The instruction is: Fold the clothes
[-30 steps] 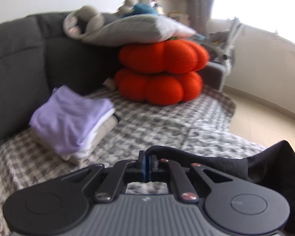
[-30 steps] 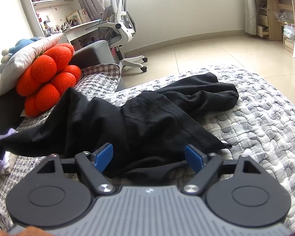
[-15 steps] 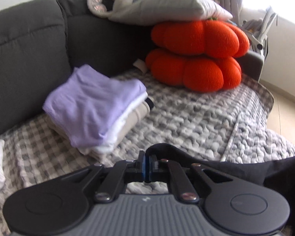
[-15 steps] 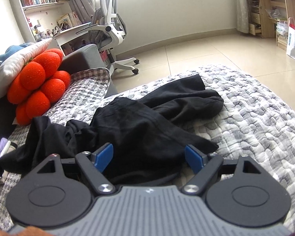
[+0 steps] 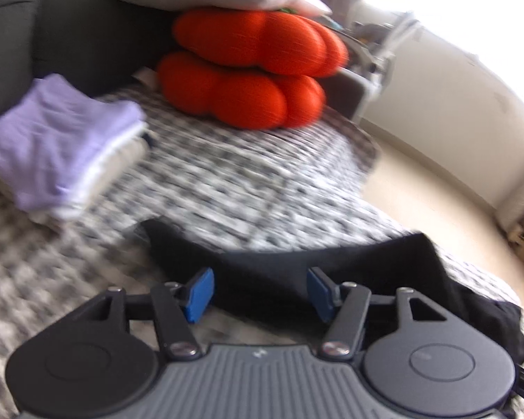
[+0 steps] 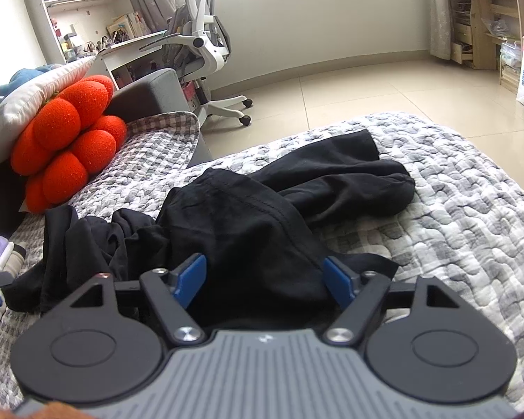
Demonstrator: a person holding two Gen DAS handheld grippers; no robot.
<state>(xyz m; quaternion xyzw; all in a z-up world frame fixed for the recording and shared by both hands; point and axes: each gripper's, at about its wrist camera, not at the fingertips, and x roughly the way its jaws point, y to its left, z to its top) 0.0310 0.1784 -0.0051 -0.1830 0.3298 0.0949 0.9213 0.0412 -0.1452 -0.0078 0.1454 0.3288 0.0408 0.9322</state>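
A folded pile [image 5: 63, 146] sits at the left, but the black garment [image 6: 262, 230] lies crumpled, unfolded; the left hand-held gripper [image 5: 260, 293], jaws just opened, has let it go, and the right hand-held gripper [image 6: 265, 279], jaws narrowing, stands spread over it.

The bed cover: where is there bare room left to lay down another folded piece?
A bare checked stretch of the bed cover lies between the folded lilac pile, the orange cushions and the black garment. Another lies right of the garment, toward the floor. The middle is crowded: the crumpled garment spreads under both open grippers.
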